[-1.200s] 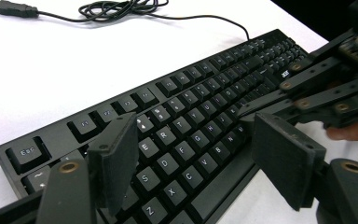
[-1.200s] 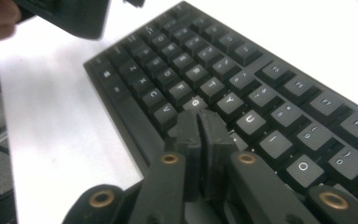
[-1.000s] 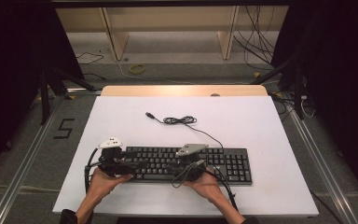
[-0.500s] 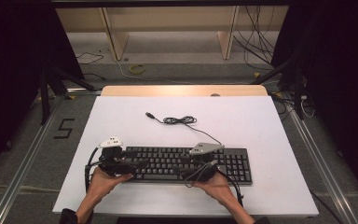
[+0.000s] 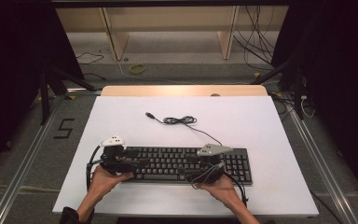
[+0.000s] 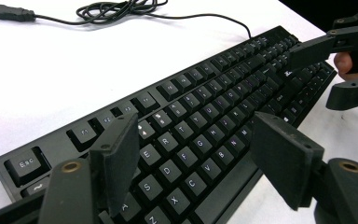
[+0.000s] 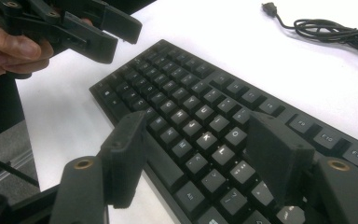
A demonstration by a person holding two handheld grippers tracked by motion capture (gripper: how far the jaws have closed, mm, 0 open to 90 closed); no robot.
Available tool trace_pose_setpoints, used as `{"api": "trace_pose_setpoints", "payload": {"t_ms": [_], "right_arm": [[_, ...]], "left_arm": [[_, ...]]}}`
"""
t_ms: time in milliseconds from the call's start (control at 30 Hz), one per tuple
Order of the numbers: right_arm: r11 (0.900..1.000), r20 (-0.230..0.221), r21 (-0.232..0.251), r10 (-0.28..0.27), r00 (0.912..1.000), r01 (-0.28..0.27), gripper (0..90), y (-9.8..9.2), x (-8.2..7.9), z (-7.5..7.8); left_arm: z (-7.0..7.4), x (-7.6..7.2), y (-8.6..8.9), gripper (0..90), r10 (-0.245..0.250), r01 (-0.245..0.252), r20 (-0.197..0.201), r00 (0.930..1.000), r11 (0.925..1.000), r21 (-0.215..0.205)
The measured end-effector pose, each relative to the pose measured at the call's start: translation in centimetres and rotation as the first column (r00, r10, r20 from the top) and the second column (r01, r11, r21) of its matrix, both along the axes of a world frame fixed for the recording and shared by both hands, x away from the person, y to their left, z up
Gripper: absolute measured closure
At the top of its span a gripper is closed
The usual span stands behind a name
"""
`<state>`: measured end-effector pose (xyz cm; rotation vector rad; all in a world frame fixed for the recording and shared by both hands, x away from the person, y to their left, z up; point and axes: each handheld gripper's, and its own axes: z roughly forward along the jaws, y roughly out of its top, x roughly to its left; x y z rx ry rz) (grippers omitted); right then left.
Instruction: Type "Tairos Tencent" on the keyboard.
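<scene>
Both grippers (image 5: 135,163) (image 5: 189,169) wide over keyboard (image 5: 186,161)

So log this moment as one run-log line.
left gripper: open, over keyboard left end | right gripper: fingers just opening, nothing between | cable: loose behind

Flat white rectangular table (image 5: 270,126) carries a black full-size keyboard (image 5: 186,161); its coiled black USB cable (image 5: 179,120) lies behind.
</scene>
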<state>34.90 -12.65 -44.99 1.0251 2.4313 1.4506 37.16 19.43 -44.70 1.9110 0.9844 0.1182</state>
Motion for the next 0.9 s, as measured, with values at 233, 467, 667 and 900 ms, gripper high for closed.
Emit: {"api": "trace_pose_setpoints", "payload": {"t_ms": [233, 467, 667, 900], "right_arm": [[1.000, 0.009, 0.012, -0.013, 0.9999, 0.013, 36.7, -0.8, -0.2, 0.0], [1.000, 0.004, 0.013, -0.022, 0.9998, 0.022, 36.3, -1.2, -0.4, -0.2], [1.000, 0.002, 0.020, -0.021, 0.9998, 0.021, 35.1, -1.3, -0.6, -0.3], [0.999, 0.000, 0.024, -0.023, 0.9997, 0.023, 34.0, -1.6, -0.8, -0.4]], "left_arm": [[-0.1, 0.5, -0.5, 35.5, -0.011, 0.011, -0.016, 0.9998, 0.9998, 0.019], [-0.3, 1.3, -1.3, 45.2, -0.028, 0.030, -0.042, 0.9987, 0.9987, 0.042], [-0.7, 1.8, -2.3, 58.7, -0.056, 0.060, -0.056, 0.9969, 0.9949, 0.081], [-1.3, 2.3, -3.4, 73.4, -0.078, 0.086, -0.069, 0.9946, 0.9880, 0.128]]}}
